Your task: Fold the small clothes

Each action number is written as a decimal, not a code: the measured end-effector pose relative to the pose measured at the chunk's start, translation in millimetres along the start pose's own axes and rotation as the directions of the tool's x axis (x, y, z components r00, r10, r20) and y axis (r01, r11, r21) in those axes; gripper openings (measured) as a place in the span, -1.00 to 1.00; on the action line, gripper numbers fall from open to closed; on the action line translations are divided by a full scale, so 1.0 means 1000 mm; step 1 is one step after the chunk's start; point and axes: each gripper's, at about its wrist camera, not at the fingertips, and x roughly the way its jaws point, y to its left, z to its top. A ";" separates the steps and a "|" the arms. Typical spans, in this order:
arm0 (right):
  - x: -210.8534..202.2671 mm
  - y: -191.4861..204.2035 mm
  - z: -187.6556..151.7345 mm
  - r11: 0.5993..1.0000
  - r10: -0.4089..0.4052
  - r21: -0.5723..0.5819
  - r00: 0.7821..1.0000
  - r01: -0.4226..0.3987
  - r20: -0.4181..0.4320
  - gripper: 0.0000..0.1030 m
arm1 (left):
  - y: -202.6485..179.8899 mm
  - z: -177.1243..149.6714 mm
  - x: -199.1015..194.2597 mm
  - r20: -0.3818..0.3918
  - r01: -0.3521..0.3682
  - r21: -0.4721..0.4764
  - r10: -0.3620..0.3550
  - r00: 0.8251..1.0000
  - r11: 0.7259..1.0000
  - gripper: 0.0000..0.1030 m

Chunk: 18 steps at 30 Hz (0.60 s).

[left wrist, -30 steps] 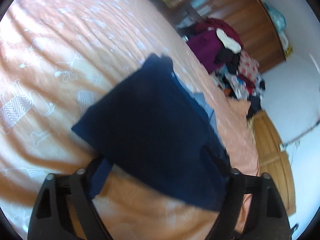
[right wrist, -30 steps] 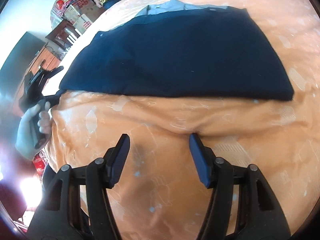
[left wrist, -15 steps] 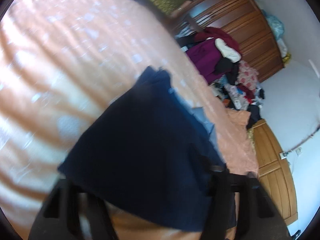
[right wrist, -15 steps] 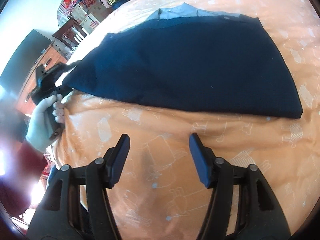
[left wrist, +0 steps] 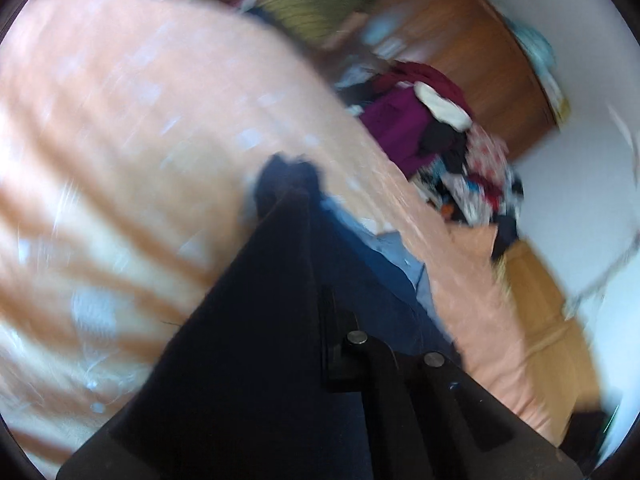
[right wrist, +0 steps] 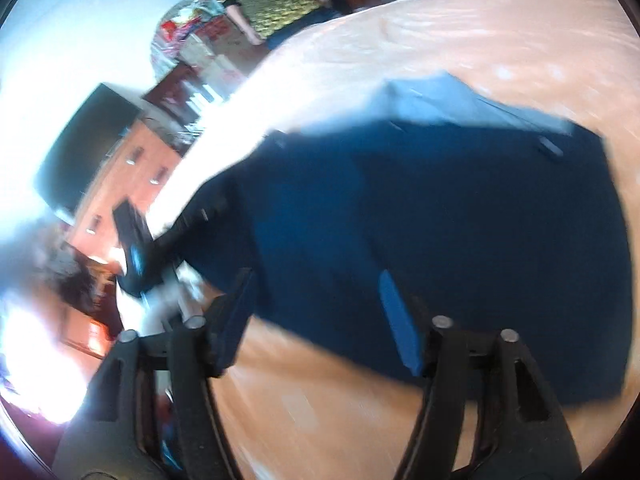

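On the peach bedspread, wooden wardrobe behind, I see the navy garment lying crosswise; my left gripper clamps its corner, my right gripper gapes empty.

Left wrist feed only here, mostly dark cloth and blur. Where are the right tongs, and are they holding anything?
Observer: The right tongs are open with nothing between them, pointed at the near edge of the navy garment.
Operator: Is my side actually lifting the cloth?
Observer: The right wrist view shows the garment's left corner raised off the orange bedsheet and running into the left tongs.
Operator: What's beyond my tongs on that side?
Observer: A dark screen and a wooden cabinet stand beside the bed.
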 end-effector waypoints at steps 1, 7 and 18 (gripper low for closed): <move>0.014 0.006 0.024 0.999 0.033 -0.003 0.999 -0.033 -0.014 0.45 | -0.011 0.000 -0.002 0.006 -0.006 0.050 0.005 1.000 0.999 -0.98; 0.111 0.052 0.121 0.988 0.127 -0.058 0.972 -0.141 -0.199 0.64 | -0.086 -0.017 -0.004 0.024 -0.043 0.392 0.036 0.999 0.919 -0.97; 0.115 -0.012 0.099 0.998 0.023 0.067 0.991 -0.014 -0.131 -0.77 | -0.170 -0.079 0.040 -0.116 0.074 0.647 0.002 0.993 0.759 -0.85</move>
